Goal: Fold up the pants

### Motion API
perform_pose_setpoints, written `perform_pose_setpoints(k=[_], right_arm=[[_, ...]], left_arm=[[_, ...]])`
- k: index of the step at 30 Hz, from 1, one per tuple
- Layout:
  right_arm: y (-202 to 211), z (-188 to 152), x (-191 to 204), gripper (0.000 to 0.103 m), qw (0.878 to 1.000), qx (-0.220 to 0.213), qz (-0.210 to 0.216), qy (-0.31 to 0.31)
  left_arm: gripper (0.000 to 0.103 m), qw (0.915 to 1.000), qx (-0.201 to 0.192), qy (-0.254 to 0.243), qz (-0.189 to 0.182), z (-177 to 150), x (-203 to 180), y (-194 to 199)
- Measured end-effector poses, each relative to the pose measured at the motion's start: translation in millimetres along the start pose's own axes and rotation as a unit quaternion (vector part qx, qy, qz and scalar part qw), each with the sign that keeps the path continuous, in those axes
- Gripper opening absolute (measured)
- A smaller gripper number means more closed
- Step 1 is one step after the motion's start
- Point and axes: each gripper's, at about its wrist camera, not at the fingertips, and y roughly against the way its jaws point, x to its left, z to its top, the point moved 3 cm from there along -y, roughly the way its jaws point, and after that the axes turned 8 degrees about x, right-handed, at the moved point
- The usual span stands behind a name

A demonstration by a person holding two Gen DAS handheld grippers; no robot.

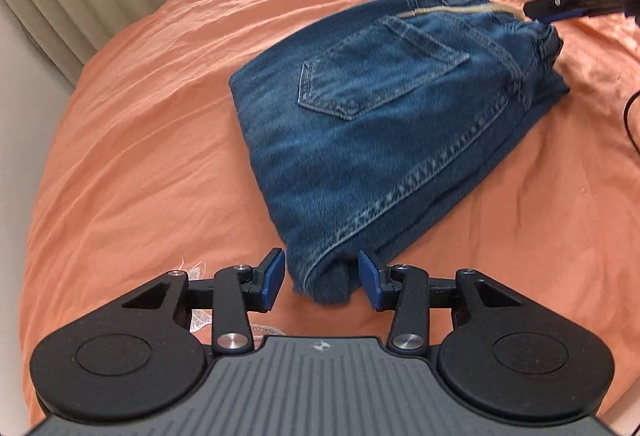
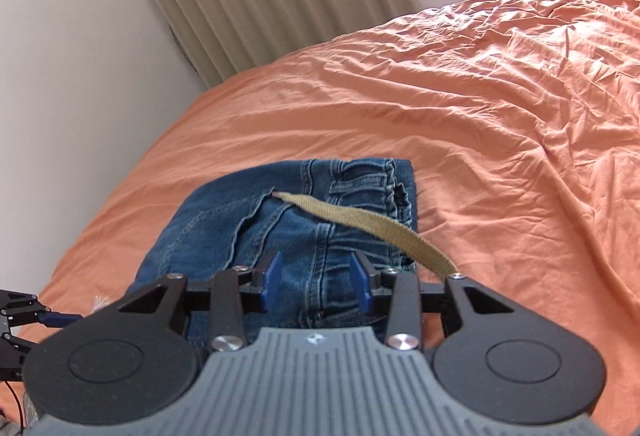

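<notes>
Left wrist view showed the jeans folded into a compact stack at the frame's centre on the orange bedsheet, long axis running from the lower middle up to the waistband at upper right. Both grippers stood half open and empty, apparently letting go: the left gripper straddled the near corner, the right gripper hovered over the waistband, beside the tan drawstring.
</notes>
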Motion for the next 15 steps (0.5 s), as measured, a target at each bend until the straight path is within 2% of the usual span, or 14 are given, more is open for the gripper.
perform_pose_setpoints(k=[2,5,7,9,11,13,15], right_arm=[[-7.7,-2.6,-4.1,0.035,1.0,0.004,-0.003,0.0],[-18.9,-5.5,-15.1,0.031,1.0,0.013,-0.004,-0.016],[-23.1,-5.4,-22.0,0.03,1.0,0.013,0.0,-0.028],[-25.1,-5.0,-26.8,0.03,0.999,0.014,0.007,-0.04],[-26.2,-4.9,-29.7,0.029,0.999,0.017,0.005,-0.046],[-28.0,-5.0,-32.1,0.03,0.999,0.021,-0.004,-0.046],[-31.4,-5.5,-35.9,0.028,0.998,0.031,-0.009,-0.054]], left_arm=[[0.05,0.9996,0.007,-0.006,0.028,-4.0,-4.3,-13.4],[0.049,0.9986,0.011,0.001,0.051,-3.3,-5.1,-33.0],[0.046,0.9984,0.0,0.018,0.054,-1.1,-4.5,-37.3],[0.033,0.9979,-0.01,0.013,0.063,2.4,-8.8,-36.4],[0.023,0.9946,-0.021,-0.033,0.096,1.7,-19.4,-32.6],[0.02,0.9845,-0.026,-0.106,0.137,-3.7,-29.7,-28.9],[0.018,0.9742,-0.02,-0.166,0.152,-11.5,-34.1,-27.7]])
